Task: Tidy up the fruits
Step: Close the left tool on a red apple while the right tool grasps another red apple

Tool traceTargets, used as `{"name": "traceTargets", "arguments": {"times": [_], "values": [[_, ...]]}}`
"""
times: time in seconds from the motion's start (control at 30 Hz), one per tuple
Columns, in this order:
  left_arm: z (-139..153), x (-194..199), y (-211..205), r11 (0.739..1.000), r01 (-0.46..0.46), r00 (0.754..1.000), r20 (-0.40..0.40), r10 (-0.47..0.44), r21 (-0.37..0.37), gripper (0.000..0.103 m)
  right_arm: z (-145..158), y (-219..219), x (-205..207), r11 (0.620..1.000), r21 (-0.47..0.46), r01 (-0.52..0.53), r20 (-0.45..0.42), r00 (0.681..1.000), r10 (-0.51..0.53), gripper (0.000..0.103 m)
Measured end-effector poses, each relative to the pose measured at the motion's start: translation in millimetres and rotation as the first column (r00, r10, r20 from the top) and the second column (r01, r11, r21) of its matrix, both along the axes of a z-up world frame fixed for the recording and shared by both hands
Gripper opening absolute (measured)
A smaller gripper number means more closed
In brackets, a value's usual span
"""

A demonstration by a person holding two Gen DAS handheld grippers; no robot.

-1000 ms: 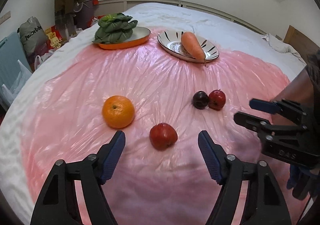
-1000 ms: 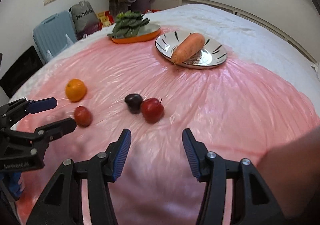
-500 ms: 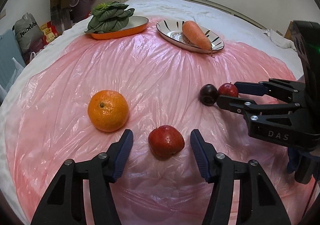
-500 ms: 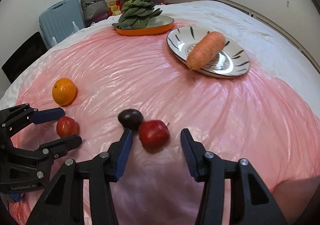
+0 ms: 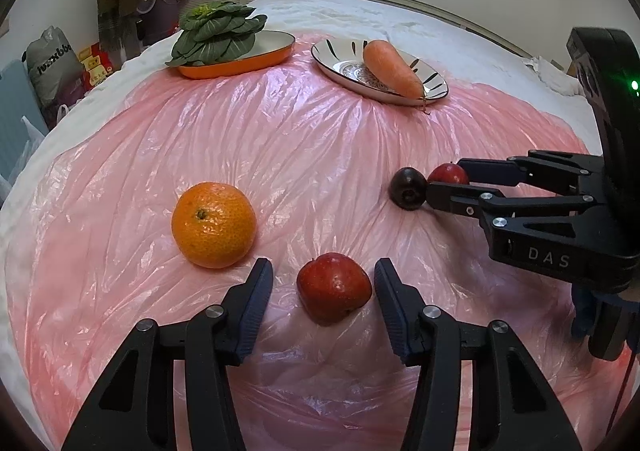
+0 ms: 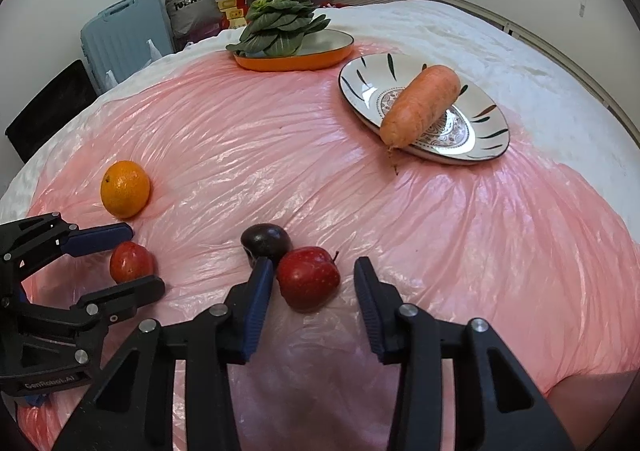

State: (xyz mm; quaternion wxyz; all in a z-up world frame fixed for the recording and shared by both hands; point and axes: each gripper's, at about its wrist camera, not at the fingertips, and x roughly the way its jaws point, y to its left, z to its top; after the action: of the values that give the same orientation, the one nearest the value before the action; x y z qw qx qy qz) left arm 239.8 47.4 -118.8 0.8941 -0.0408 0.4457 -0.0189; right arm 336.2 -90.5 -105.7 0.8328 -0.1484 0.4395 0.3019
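Note:
On the pink plastic sheet (image 5: 320, 139) lie an orange (image 5: 214, 224), a red fruit (image 5: 334, 288), a dark plum (image 5: 408, 187) and a red apple (image 6: 309, 277). My left gripper (image 5: 323, 271) is open, its fingers on either side of the red fruit without touching it. My right gripper (image 6: 310, 271) is open around the red apple, its left finger against the plum (image 6: 265, 241). In the right wrist view the left gripper (image 6: 136, 257) brackets the red fruit (image 6: 132, 262). The orange (image 6: 125, 189) lies just beyond it.
At the back stand an orange dish (image 5: 240, 61) with leafy greens (image 5: 218, 33) and a patterned plate (image 5: 432, 85) holding a carrot (image 5: 392, 69). The sheet covers a white bed (image 5: 360, 15). A blue suitcase (image 6: 120, 39) and bags stand beyond the bed's left edge.
Both grippers have moved forward and down. The left now brackets the red fruit, the right now brackets the red apple. Both jaws stand narrower than a second ago. No fruit has moved.

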Motion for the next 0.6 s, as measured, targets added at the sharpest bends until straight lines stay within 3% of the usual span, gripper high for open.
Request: {"name": "traceTargets", "arguments": {"times": [0.27, 0.6], "values": [[0, -1, 0, 1.000, 0.009, 1.000, 0.007, -0.009, -0.002, 0.047, 1, 3, -3, 0.996, -0.018, -0.090, -0.023, 0.996, 0.089, 0.065], [-1, -1, -1, 1.000, 0.017, 1.000, 0.008, -0.017, 0.000, 0.047, -4, 18, -1, 0.976, -0.142, -0.163, -0.012, 0.987, 0.163, 0.069]]}}
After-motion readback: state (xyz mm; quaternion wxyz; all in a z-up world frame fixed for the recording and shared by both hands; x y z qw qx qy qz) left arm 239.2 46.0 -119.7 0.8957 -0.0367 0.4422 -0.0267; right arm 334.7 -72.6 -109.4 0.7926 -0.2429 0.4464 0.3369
